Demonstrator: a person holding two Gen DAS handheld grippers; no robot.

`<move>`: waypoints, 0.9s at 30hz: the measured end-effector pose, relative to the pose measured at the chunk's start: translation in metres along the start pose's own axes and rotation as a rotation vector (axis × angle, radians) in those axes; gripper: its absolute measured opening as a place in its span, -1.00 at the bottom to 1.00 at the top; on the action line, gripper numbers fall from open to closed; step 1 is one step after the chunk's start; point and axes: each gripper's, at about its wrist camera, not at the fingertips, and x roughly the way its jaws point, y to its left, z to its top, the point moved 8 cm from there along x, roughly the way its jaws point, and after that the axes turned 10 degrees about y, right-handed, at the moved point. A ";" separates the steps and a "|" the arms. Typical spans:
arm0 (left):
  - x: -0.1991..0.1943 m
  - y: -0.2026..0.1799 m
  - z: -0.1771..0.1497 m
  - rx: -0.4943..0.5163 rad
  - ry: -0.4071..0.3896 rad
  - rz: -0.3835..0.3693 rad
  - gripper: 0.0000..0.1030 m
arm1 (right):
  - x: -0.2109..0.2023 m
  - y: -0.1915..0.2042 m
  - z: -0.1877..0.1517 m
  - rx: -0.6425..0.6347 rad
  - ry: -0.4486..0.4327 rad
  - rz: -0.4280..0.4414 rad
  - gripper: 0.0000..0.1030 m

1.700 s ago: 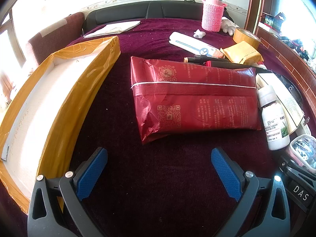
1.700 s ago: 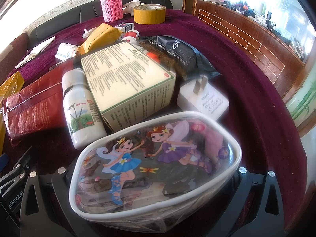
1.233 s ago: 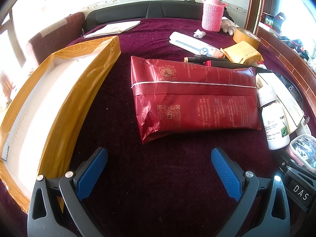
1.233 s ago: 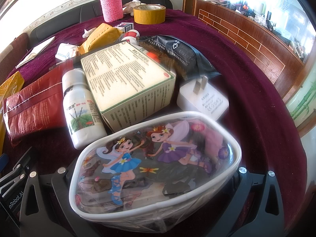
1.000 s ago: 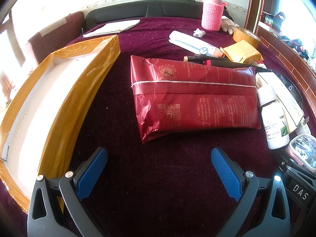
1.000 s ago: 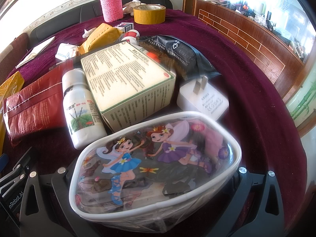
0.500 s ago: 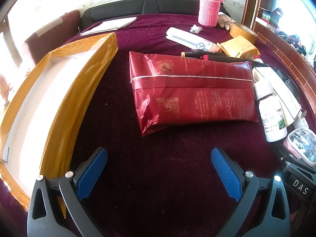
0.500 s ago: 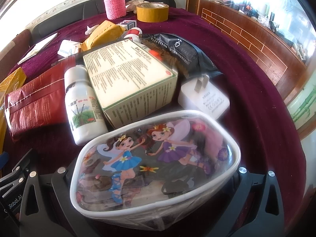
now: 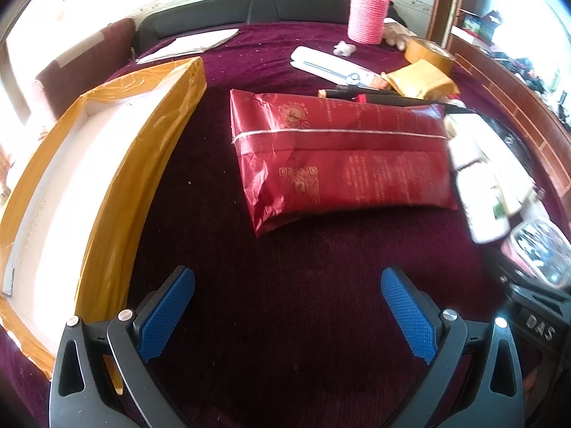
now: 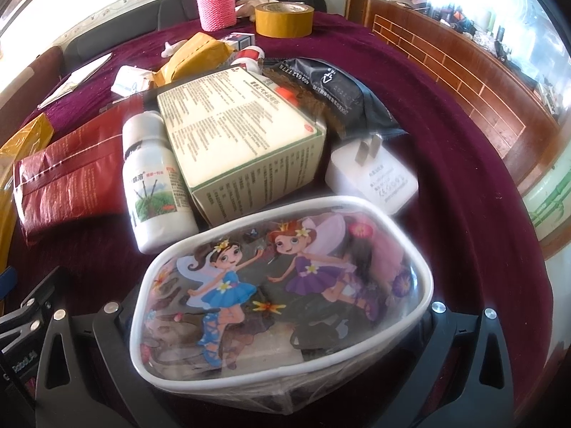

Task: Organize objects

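Note:
My right gripper [image 10: 282, 321] is shut on a clear pouch with fairy pictures [image 10: 282, 299], held above the maroon cloth; the pouch hides the fingertips. Beyond it lie a white bottle [image 10: 155, 182], a printed carton [image 10: 242, 135], a white charger plug [image 10: 374, 178] and a black packet [image 10: 332, 85]. My left gripper [image 9: 287, 306] is open and empty, blue pads [image 9: 167, 314] wide apart, low over the cloth. A red foil pack [image 9: 339, 160] lies ahead of it. The open yellow-taped box [image 9: 89, 178] stands to its left. The pouch shows at the right edge of the left wrist view [image 9: 542, 249].
At the back stand a pink knitted flask [image 9: 369, 10], a tape roll [image 10: 283, 18], a yellow padded envelope [image 9: 421, 78], a white flat case [image 9: 328, 67] and papers [image 9: 192, 42]. A wooden rail [image 10: 464, 82] runs along the right. Bare cloth [image 9: 285, 267] lies before the left gripper.
Both grippers have risen and tilted a little; the scene has shifted slightly down in both views. The pouch stays held in the right gripper. The left stays open.

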 end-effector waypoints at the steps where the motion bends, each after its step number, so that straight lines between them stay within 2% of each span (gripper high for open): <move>1: -0.004 0.000 -0.001 0.006 0.001 -0.019 0.97 | 0.000 0.000 -0.001 -0.021 0.011 0.008 1.00; 3: -0.018 0.002 0.001 0.033 -0.026 -0.055 0.97 | 0.000 0.000 -0.002 -0.068 0.050 0.024 1.00; 5: -0.031 0.006 0.007 0.067 -0.065 -0.052 0.97 | -0.005 -0.008 -0.006 -0.072 0.071 0.016 1.00; 7: -0.048 0.008 0.019 0.116 -0.120 -0.046 0.97 | -0.018 -0.017 -0.005 -0.065 0.025 0.012 1.00; 9: -0.062 0.009 0.032 0.164 -0.175 -0.018 0.97 | -0.041 -0.024 -0.002 -0.048 -0.079 0.026 1.00; 11: -0.066 0.005 0.050 0.210 -0.197 0.018 0.97 | -0.057 -0.027 -0.001 -0.020 -0.166 0.100 1.00; 12: -0.066 0.001 0.061 0.231 -0.205 0.015 0.97 | -0.055 -0.025 -0.002 -0.012 -0.129 0.179 1.00; 13: -0.065 -0.003 0.070 0.251 -0.213 -0.003 0.97 | -0.045 -0.021 -0.005 -0.018 -0.044 0.232 1.00; 14: -0.062 -0.007 0.081 0.268 -0.216 -0.018 0.97 | -0.038 -0.020 -0.006 -0.020 0.001 0.238 1.00; 17: -0.041 -0.017 0.107 0.309 -0.169 -0.047 0.97 | -0.035 -0.025 -0.006 -0.006 -0.033 0.187 1.00; 19: -0.022 -0.021 0.110 0.327 -0.092 -0.067 0.96 | -0.037 -0.027 -0.007 0.013 -0.038 0.220 1.00; 20: -0.014 -0.024 0.105 0.344 -0.049 -0.097 0.94 | -0.041 -0.030 -0.007 0.022 -0.040 0.241 1.00; 25: -0.017 -0.050 0.055 0.473 0.056 -0.226 0.94 | -0.046 -0.036 0.010 0.014 -0.071 0.274 1.00; 27: -0.024 -0.060 0.033 0.541 0.073 -0.223 0.94 | -0.048 -0.036 0.010 0.006 -0.078 0.285 1.00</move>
